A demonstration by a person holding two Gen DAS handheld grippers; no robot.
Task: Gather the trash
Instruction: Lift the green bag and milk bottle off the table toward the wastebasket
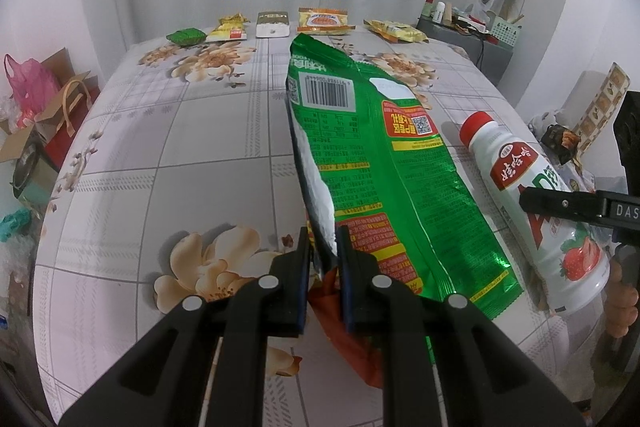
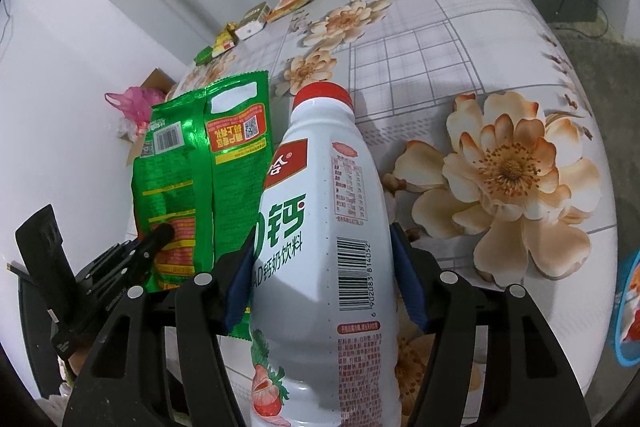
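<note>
One green bag pinched in left jaws, one white bottle clamped in right jaws, five wrappers beyond

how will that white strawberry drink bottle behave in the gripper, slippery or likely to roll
The white bottle probably holds stiff: the right gripper pads span its round body. Its glossy label looks slippery. Set down on its side, it would likely roll.
</note>
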